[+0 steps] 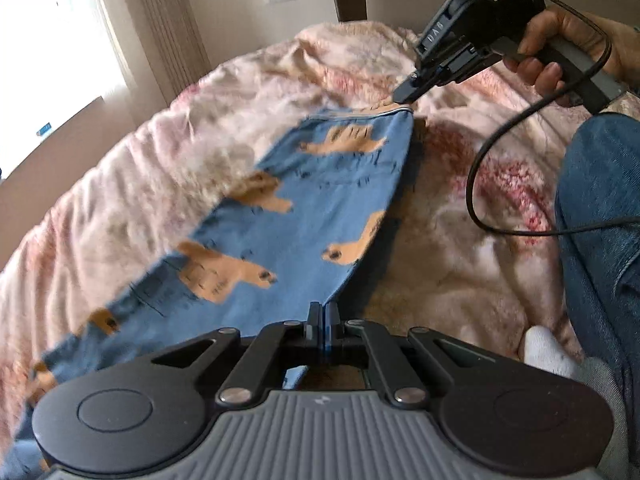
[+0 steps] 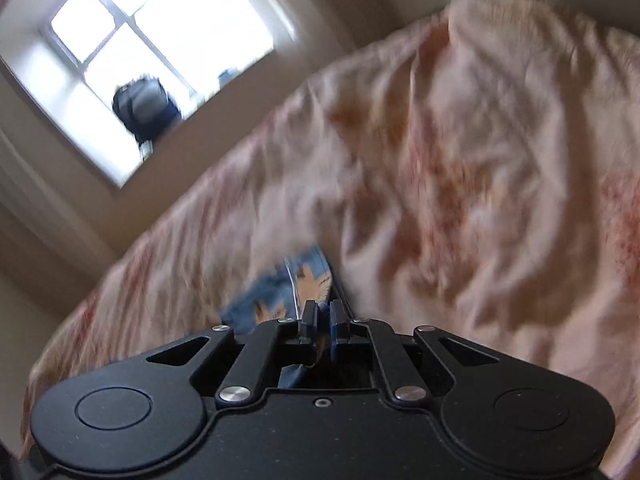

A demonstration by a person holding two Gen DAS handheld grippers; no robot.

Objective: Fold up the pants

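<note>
The pants [image 1: 312, 208] are blue with tan animal prints and hang stretched in the air above the bed. My left gripper [image 1: 323, 310] is shut on their near edge. My right gripper [image 1: 402, 98] is shut on their far corner at the white-piped hem, held by a hand [image 1: 560, 40]. In the right wrist view the right gripper [image 2: 324, 312] pinches a bunched bit of the pants [image 2: 280, 292]. The cloth is blurred in both views.
A pink and cream fluffy blanket [image 1: 460, 260] covers the bed under the pants. The person's jeans-clad leg [image 1: 600, 220] and white sock [image 1: 548, 352] rest at the right. A black cable [image 1: 480, 184] hangs from the right gripper. A window [image 2: 152, 48] with a dark bag [image 2: 144, 108] lies beyond the bed.
</note>
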